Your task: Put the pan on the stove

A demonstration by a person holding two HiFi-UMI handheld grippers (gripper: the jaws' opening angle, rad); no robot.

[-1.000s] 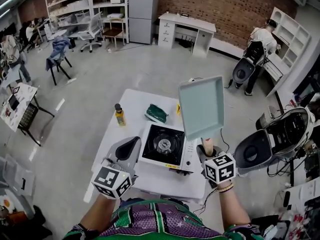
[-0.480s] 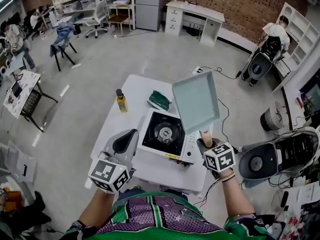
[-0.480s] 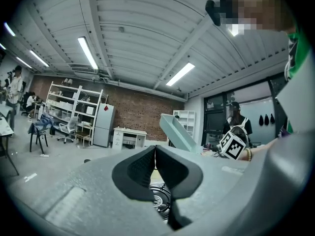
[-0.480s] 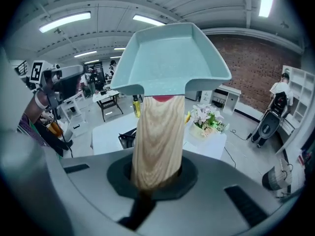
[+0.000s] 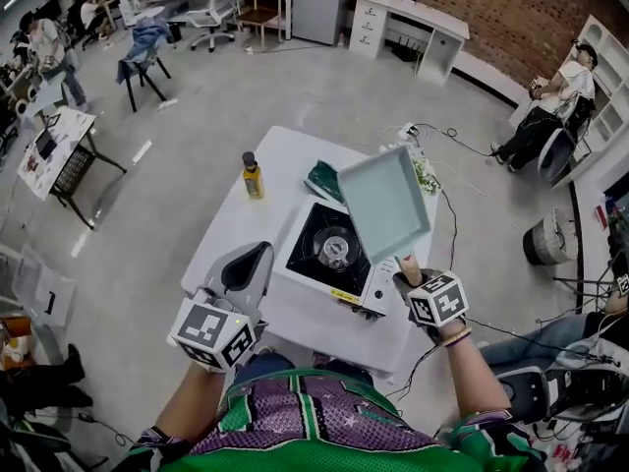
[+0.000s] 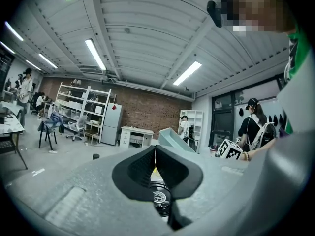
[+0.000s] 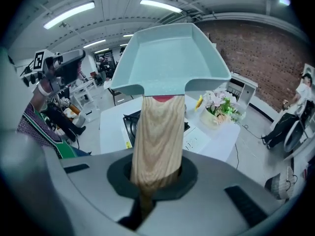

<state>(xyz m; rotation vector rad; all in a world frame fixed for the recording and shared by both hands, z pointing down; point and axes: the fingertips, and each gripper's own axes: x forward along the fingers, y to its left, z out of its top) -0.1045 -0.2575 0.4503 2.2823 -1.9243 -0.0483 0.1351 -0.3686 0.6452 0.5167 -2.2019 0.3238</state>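
Right hand-held gripper [image 5: 407, 269] is clamped shut on the pan's wooden handle [image 7: 156, 141], which runs straight out from between the jaws. The pan [image 5: 384, 205] is square, pale teal and empty, held up in the air with its open side tipped toward the person. In the head view it overlaps the right edge of the stove [image 5: 319, 254] and the far-right part of the counter [image 5: 246, 239]. It isn't resting on the stove. The burner [image 5: 336, 248] is uncovered, to the left of the pan. In the right gripper view the pan [image 7: 170, 58] fills the upper centre, with a black corner of the stove [image 7: 129, 124] showing below left of the handle and a small pot of flowers [image 7: 219, 106] on the counter to the right. Left hand-held gripper [image 5: 252, 264] is over the near-left part of the counter, just left of the stove, with its jaws together and nothing between them. In the left gripper view the pads [image 6: 140, 168] meet at a thin seam, the burner [image 6: 158, 196] shows just below them and the pan edge [image 6: 172, 139] sits beyond. Also on the counter are a yellow bottle with a black cap [image 5: 253, 177] at far left and a green item [image 5: 319, 178] on the far side of the stove, partly hidden by the pan. The stove sits mid-counter with its control panel [image 5: 346, 297] on the near side.
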